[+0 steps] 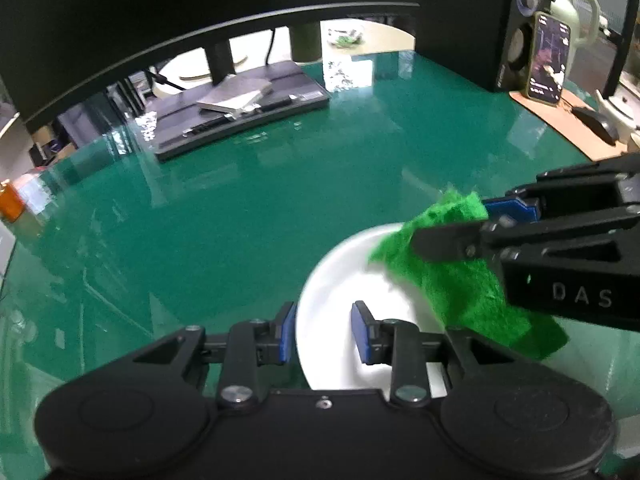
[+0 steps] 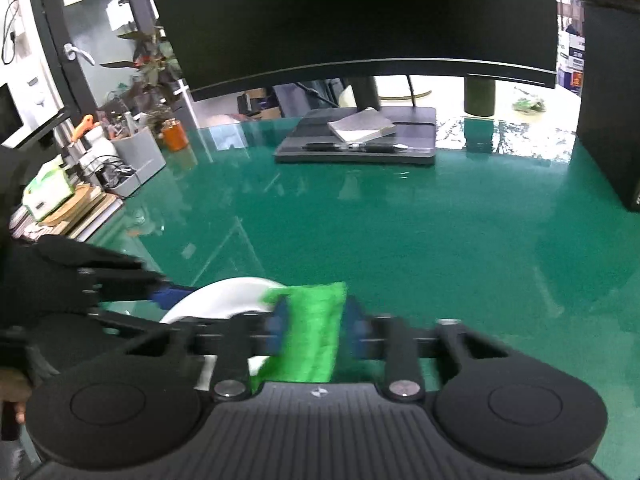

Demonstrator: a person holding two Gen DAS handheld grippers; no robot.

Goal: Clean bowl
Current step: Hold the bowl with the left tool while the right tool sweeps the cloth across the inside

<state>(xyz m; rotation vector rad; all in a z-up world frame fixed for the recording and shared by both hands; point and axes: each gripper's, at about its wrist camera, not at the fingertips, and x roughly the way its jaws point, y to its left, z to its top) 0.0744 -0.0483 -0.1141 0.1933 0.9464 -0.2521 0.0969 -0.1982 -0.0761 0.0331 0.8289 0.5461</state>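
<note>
Shiny green covers the table (image 1: pixel 248 208), and it shows the room like a mirror. At the far side stands a big dark screen (image 2: pixel 352 16) on a flat black base (image 2: pixel 360 140). A grey notebook (image 2: pixel 362 127) and a black pen (image 2: pixel 356 146) lie on that base. Far to the right in the left wrist view, a phone (image 1: pixel 549 58) leans against a black speaker (image 1: pixel 520 28), and a dark mouse (image 1: pixel 596 125) sits on a brown mat. Far to the left in the right wrist view there are plants, a grey box of tools and an orange jar (image 2: pixel 174 134).

Near the front is the bowl (image 1: pixel 352 280). It is white, round and smooth, and its inside looks plain and shiny. It looks a bit blurry in both views.

The left gripper (image 1: pixel 324 332) holds the bowl by its near left rim. One blue pad (image 1: pixel 286 332) is on the outside of the rim and the other is inside the bowl, so the jaws pinch the rim between them.

The right gripper (image 2: pixel 314 322) comes in from the right. Its jaws squeeze a fuzzy bright green cloth (image 1: pixel 460 272). The cloth hangs down over the right side of the bowl and covers part of the rim there. I cannot tell for sure if it presses on the inside.
</note>
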